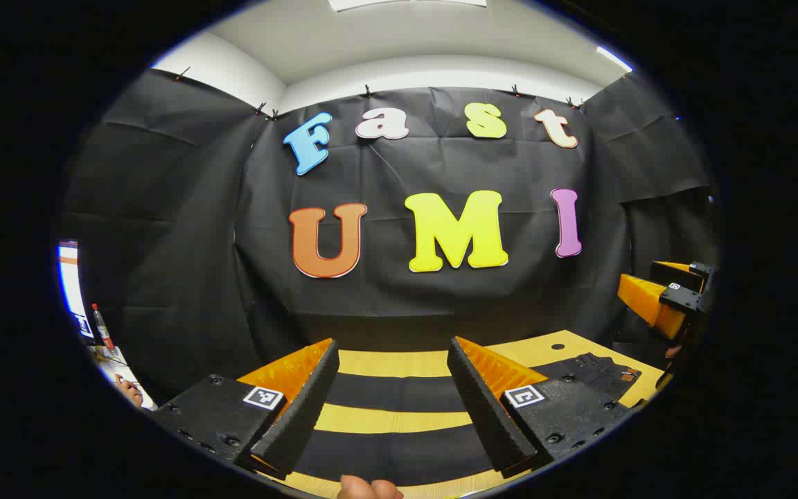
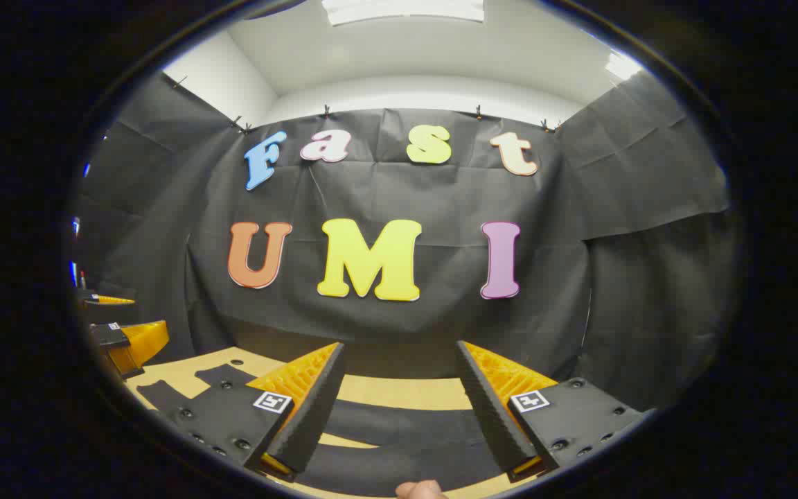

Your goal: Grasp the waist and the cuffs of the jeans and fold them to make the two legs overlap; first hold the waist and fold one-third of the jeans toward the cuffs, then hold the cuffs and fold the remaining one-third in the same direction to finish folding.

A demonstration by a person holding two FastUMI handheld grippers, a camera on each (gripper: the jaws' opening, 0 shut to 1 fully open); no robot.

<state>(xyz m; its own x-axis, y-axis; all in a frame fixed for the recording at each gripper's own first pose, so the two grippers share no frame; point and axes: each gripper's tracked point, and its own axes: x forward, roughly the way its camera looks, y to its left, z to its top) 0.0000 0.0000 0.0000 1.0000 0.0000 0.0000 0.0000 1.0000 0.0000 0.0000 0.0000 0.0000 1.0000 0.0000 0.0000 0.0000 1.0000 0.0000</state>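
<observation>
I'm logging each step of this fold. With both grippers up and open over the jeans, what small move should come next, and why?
Probably lower both toward the cloth. The jeans lie flat and unfolded on the wooden table, legs apart. The left gripper and right gripper both hover above with jaws wide open, holding nothing. The waist sits off to the left gripper's right side, so the grasp there likely comes first.
</observation>
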